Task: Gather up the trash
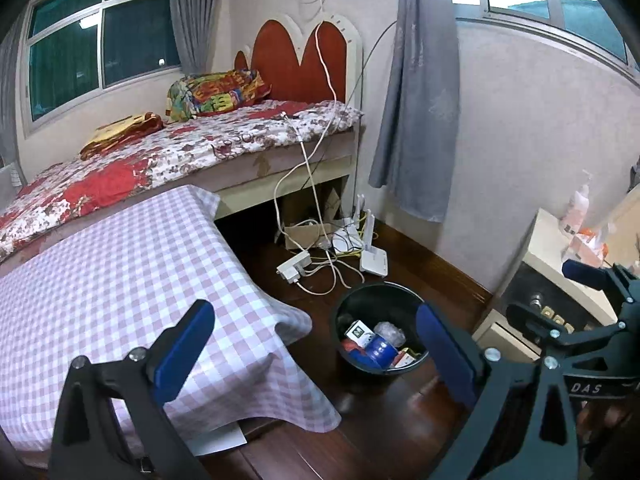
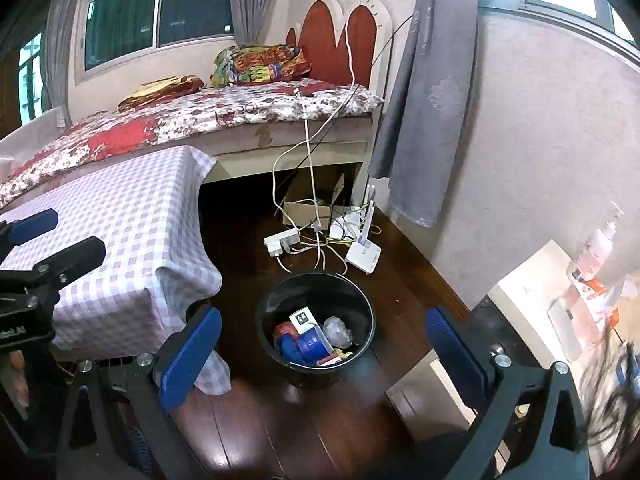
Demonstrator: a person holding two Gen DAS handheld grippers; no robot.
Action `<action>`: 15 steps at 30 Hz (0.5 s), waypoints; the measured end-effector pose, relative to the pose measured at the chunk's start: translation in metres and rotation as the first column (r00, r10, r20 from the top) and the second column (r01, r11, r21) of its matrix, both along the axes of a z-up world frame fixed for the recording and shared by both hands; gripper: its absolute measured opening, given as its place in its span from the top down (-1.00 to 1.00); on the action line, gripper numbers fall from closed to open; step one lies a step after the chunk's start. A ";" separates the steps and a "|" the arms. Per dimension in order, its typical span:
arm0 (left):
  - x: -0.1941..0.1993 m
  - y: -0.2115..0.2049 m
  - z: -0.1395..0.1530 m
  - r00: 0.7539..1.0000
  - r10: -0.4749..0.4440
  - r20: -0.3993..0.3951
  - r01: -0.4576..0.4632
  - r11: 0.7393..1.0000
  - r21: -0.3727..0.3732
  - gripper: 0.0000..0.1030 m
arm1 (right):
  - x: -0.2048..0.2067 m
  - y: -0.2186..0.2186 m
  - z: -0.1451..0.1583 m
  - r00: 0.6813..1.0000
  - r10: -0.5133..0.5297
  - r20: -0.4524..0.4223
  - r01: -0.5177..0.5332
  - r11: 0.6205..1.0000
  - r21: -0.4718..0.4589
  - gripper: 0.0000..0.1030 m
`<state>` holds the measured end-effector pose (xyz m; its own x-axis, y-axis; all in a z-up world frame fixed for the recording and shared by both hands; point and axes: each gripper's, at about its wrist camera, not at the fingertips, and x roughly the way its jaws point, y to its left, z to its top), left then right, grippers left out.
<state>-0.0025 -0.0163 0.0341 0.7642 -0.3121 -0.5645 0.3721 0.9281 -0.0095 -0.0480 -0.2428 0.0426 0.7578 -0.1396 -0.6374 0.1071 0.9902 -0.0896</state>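
A black bin (image 1: 362,300) stands on the dark wood floor; it also shows in the right wrist view (image 2: 316,284). Inside lie a blue can (image 2: 310,346), a small white box (image 2: 303,317), a clear crumpled wrapper (image 2: 337,330) and red scraps. My left gripper (image 1: 316,354) is open and empty, held above the floor between the checked table and the bin. My right gripper (image 2: 324,350) is open and empty, held above the bin. The right gripper also shows at the right of the left wrist view (image 1: 560,292).
A table with a pink checked cloth (image 1: 100,272) stands left of the bin, a bed (image 1: 180,152) behind it. A power strip, router and cables (image 1: 332,256) lie on the floor behind the bin. A cream cabinet (image 2: 532,292) with bottles stands at right.
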 end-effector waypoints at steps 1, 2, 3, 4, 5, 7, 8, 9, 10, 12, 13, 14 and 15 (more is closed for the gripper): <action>-0.002 -0.001 0.001 1.000 -0.002 0.006 0.002 1.000 -0.002 -0.98 | -0.001 -0.001 0.001 1.000 -0.003 0.002 0.003 1.000 -0.001 -1.00; -0.003 0.000 0.002 1.000 -0.002 0.012 0.003 1.000 -0.004 -0.99 | -0.002 -0.002 0.002 1.000 -0.007 0.005 0.007 1.000 0.000 -1.00; -0.004 -0.001 0.002 1.000 -0.001 0.014 0.001 1.000 -0.003 -0.99 | -0.002 -0.002 0.002 1.000 -0.008 0.006 0.008 1.000 0.001 -1.00; -0.002 0.000 0.002 1.000 0.005 0.014 -0.004 1.000 -0.004 -0.99 | -0.002 -0.002 0.003 1.000 -0.009 0.005 0.009 1.000 0.002 -1.00; -0.003 0.001 0.003 1.000 0.009 0.014 -0.009 1.000 -0.006 -0.99 | -0.002 -0.002 0.003 1.000 -0.007 0.009 0.007 1.000 0.000 -1.00; -0.001 0.003 0.001 1.000 0.020 0.008 -0.020 1.000 -0.012 -0.99 | -0.003 -0.001 0.003 1.000 -0.003 0.012 0.003 1.000 -0.001 -1.00; -0.003 0.003 0.001 1.000 0.024 0.005 -0.024 1.000 -0.016 -0.99 | -0.002 -0.001 0.003 1.000 0.001 0.009 -0.001 1.000 0.000 -1.00; -0.003 0.003 0.000 1.000 0.027 0.001 -0.027 0.999 -0.018 -0.99 | -0.003 0.000 0.003 1.000 0.003 0.010 -0.003 1.000 0.001 -1.00; -0.003 0.004 0.000 1.000 0.028 -0.003 -0.028 0.999 -0.020 -0.99 | -0.002 0.001 0.003 1.000 0.006 0.010 -0.006 1.000 0.003 -1.00; -0.003 0.006 -0.001 0.999 0.034 -0.004 -0.034 0.999 -0.022 -0.99 | -0.002 0.003 0.003 1.000 0.012 0.007 -0.012 1.000 0.002 -1.00; -0.003 0.006 -0.001 0.999 0.034 -0.003 -0.034 0.999 -0.022 -0.99 | -0.001 0.004 0.003 1.000 0.014 0.006 -0.014 1.000 0.000 -1.00; -0.004 0.006 0.000 0.999 0.036 0.000 -0.036 0.999 -0.021 -0.99 | -0.002 0.004 0.003 1.000 0.016 0.008 -0.016 1.000 0.000 -1.00; -0.004 0.006 0.000 0.999 0.039 0.003 -0.039 0.999 -0.019 -0.99 | -0.002 0.005 0.004 1.000 0.016 0.008 -0.016 1.000 0.000 -1.00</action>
<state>-0.0066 -0.0103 0.0342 0.7779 -0.2925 -0.5561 0.3356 0.9416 -0.0258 -0.0498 -0.2382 0.0462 0.7653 -0.1271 -0.6311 0.0915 0.9918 -0.0888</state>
